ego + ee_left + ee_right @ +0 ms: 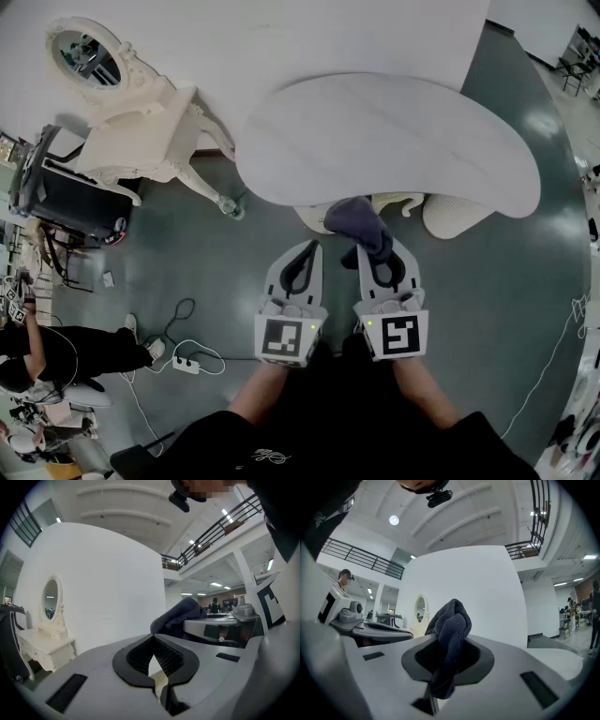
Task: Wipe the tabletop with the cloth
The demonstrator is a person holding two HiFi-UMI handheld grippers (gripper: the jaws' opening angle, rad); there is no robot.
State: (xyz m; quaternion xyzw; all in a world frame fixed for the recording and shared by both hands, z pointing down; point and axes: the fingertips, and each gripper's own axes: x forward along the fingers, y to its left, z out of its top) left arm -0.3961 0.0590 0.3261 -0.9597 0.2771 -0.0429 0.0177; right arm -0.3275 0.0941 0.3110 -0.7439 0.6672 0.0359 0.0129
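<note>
A dark blue-grey cloth [359, 225] sticks out of my right gripper [373, 251], which is shut on it just in front of the near edge of the white curved tabletop [394, 141]. In the right gripper view the cloth [449, 639] stands bunched up between the jaws and hangs down their front. My left gripper [307, 251] is beside it on the left, shut with nothing in it. From the left gripper view the cloth [180, 616] shows to the right, beyond the closed black pads [159, 660].
A white vanity with an oval mirror [127, 103] stands at the left, a black chair [66, 197] beside it. Cables and a power strip [187, 364] lie on the green floor. A person [56, 352] sits at the lower left. White carved table legs [398, 202] show under the tabletop.
</note>
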